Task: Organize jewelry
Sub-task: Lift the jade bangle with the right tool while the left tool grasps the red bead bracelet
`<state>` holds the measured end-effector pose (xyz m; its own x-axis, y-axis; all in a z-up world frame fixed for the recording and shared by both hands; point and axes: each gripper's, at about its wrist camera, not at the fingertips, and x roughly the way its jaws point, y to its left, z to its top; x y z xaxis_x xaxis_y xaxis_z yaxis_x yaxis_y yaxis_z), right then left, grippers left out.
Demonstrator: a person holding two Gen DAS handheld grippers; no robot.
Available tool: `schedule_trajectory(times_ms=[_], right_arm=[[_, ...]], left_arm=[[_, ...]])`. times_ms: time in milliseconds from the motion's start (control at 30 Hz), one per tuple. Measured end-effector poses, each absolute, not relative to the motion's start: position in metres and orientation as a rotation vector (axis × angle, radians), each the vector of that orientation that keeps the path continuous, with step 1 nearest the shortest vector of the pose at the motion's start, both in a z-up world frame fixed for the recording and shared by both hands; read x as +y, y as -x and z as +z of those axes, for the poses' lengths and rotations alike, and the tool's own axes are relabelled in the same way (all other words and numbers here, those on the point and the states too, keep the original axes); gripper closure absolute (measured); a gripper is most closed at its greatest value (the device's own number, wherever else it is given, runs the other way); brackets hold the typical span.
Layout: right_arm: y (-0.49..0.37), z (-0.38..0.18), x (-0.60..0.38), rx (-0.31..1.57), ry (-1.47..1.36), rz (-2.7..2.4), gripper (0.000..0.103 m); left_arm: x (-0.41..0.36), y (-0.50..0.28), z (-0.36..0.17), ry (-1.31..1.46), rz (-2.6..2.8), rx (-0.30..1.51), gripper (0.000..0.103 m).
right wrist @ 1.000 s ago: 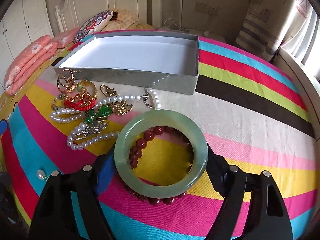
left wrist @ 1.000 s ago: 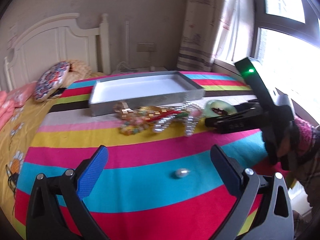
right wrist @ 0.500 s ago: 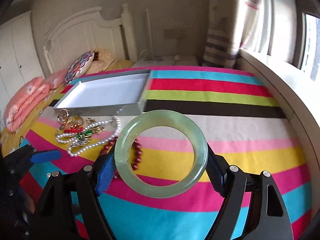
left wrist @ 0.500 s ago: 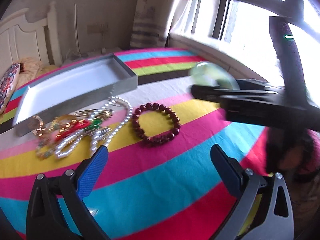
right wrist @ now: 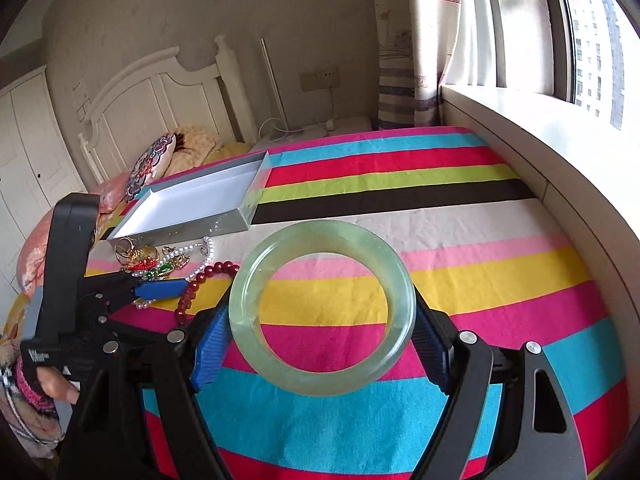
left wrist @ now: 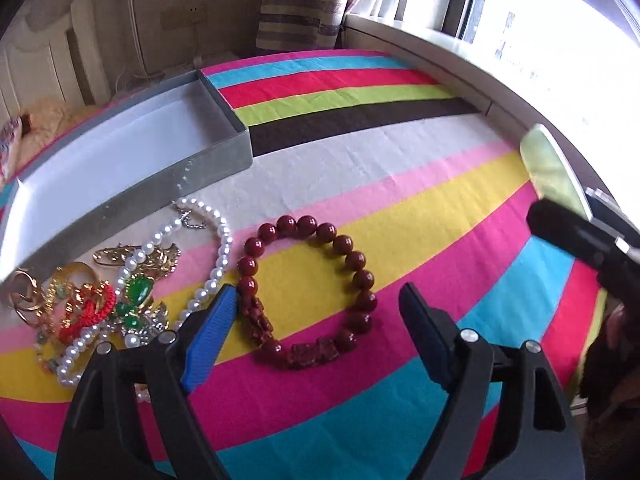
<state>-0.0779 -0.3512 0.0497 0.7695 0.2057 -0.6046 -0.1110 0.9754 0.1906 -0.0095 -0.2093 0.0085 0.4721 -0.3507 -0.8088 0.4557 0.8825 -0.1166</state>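
Observation:
A dark red bead bracelet [left wrist: 352, 264] lies on the striped bedspread. My left gripper [left wrist: 316, 300] hangs just above it with its jaws closing. The blue pads [left wrist: 208, 336] stand either side of the bracelet without pressing on it. My right gripper [right wrist: 320, 320] is shut on a pale green jade bangle [right wrist: 320, 384] and holds it in the air. In the left wrist view the bangle [left wrist: 552, 172] shows edge-on at the right. A pearl necklace [left wrist: 220, 248], a green brooch [left wrist: 138, 290] and gold pieces lie tangled left of the bracelet. Behind them sits an empty grey box [left wrist: 216, 160].
The grey box [right wrist: 180, 232] lies toward the white headboard [right wrist: 160, 92], beside a patterned pillow [right wrist: 152, 164]. A white windowsill [right wrist: 540, 140] and curtain [right wrist: 420, 40] border the bed's right side. A hand in a knitted sleeve [right wrist: 28, 384] holds the left gripper.
The left gripper swung right, came down over the red bracelet and narrowed its jaws. The right gripper lifted the bangle off the bracelet and carried it up and to the right.

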Motion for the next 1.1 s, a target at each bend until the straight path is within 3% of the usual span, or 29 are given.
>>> schedule_trajectory(times_ms=[133, 267, 600, 733, 767, 800, 1100], right_arm=[[0.082, 0.047, -0.356, 0.665, -0.171, 0.180, 0.026], [0.083, 0.045, -0.357, 0.664, -0.182, 0.180, 0.026], [0.087, 0.048, -0.351, 0.654, -0.167, 0.186, 0.026], [0.086, 0.048, -0.346, 0.657, -0.157, 0.194, 0.026], [0.086, 0.048, -0.344, 0.657, -0.151, 0.196, 0.026], [0.086, 0.048, -0.343, 0.658, -0.146, 0.196, 0.026], [0.080, 0.056, -0.326, 0.646, -0.106, 0.209, 0.026]], left_arm=[[-0.201, 0.002, 0.010, -0.093, -0.497, 0.958, 0.034], [-0.203, 0.004, 0.011, -0.066, -0.556, 0.970, 0.060], [-0.180, 0.000, 0.017, 0.065, -0.565, 0.946, 0.059], [-0.200, 0.005, 0.008, -0.126, -0.516, 0.946, 0.070], [-0.206, 0.007, 0.007, -0.175, -0.500, 0.935, 0.077], [-0.211, 0.011, 0.007, -0.232, -0.477, 0.922, 0.092], [-0.193, 0.024, 0.048, -0.209, -0.494, 0.773, 0.093]])
